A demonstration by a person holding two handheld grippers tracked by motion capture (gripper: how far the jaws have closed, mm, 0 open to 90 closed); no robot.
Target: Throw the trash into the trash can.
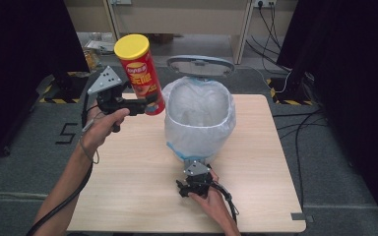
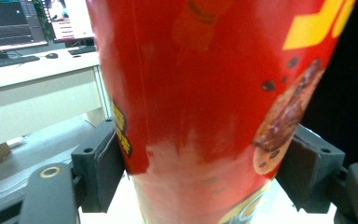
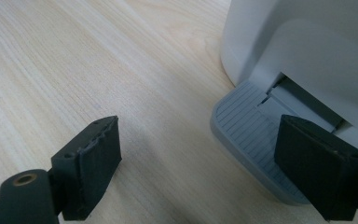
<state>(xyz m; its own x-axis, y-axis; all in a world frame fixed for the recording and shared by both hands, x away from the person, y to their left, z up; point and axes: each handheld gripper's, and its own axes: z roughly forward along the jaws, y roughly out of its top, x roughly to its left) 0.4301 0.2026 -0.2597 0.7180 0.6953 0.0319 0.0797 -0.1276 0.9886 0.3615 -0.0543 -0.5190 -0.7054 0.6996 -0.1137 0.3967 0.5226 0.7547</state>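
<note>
Holding the chip can point(image 1: 139, 73) up in my left tongs point(image 1: 145, 104), I have it just beside the bin point(image 1: 200, 115), at about ten o'clock from the bin's mouth. The tongs are closed tight on the can's lower part, one jaw on each side. The can leans a little, yellow cap on top.

My right tongs point(image 1: 193, 181) are wide open and hold nothing. They sit low on the counter point(image 1: 128, 167) at six o'clock from the bin, with one jaw over the grey foot pedal point(image 3: 249, 135). The bin's lid point(image 1: 200, 65) stands up at twelve o'clock, so I think the pedal is pushed down, but I cannot tell for sure.

To do this well, I should keep the lid up, move the can over the white bag point(image 1: 202, 123), get it low and in the middle, then let go.

I cannot see the bottom of the bag. The can's top and bottom are cut off in my left gripper view.
</note>
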